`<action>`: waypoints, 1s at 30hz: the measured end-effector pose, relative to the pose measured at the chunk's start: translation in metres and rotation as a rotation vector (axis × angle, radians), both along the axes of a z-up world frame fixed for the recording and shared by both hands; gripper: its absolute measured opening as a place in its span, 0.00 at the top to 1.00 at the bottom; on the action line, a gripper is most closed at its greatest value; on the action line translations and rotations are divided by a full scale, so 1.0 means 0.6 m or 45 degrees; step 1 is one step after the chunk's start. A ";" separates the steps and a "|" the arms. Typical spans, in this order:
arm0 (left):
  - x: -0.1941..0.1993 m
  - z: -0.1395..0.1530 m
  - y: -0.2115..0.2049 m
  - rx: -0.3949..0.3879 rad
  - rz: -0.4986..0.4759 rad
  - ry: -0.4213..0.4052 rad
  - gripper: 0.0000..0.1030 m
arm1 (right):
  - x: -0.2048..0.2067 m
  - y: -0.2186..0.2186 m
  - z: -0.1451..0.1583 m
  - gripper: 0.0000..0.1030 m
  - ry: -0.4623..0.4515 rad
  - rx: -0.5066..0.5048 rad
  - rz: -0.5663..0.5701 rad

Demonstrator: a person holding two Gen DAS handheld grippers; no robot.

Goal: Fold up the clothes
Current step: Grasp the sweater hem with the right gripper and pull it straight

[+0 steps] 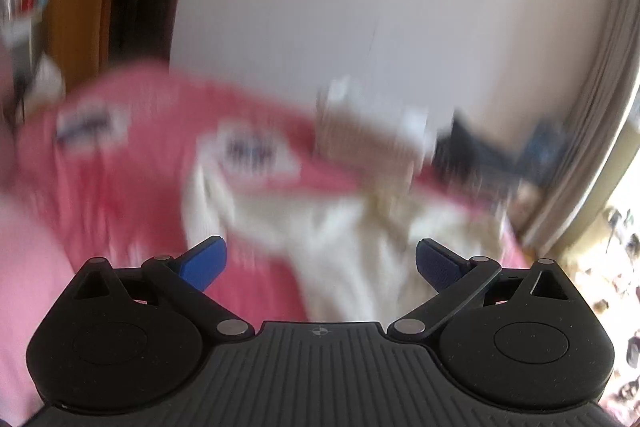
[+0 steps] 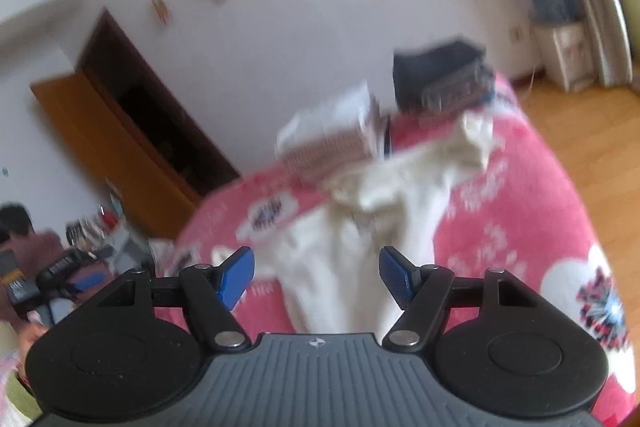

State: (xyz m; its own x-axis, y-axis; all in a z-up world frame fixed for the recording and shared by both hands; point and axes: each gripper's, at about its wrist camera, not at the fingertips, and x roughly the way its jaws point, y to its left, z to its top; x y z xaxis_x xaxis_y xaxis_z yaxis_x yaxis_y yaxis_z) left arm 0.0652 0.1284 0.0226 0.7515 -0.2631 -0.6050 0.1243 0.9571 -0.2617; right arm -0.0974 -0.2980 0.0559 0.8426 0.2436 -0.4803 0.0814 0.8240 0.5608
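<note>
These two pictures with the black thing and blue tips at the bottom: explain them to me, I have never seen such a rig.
A person holds a hand-held gripper in each hand; each carries a camera looking forward along its two blue-tipped fingers. One picture comes from the left gripper, the other from the right gripper. Both stand open and hold nothing. Ahead lies a pink bedspread with a crumpled cream garment on it, still unfolded. Behind it sit a pale box and a dark box. Both pictures are blurred, so finer detail cannot be told.
</note>
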 end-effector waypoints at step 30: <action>-0.027 -0.395 -0.146 -0.185 -0.285 0.337 0.33 | 0.178 0.108 -0.424 0.88 0.267 -0.094 0.612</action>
State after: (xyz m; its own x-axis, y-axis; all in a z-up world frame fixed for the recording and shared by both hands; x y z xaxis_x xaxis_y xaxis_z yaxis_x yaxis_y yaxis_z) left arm 0.0489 0.0411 -0.2144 0.4884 -0.5009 -0.7145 0.2365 0.8642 -0.4442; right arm 0.0094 -0.2332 -0.1987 0.5280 0.5378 -0.6572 -0.2110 0.8327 0.5119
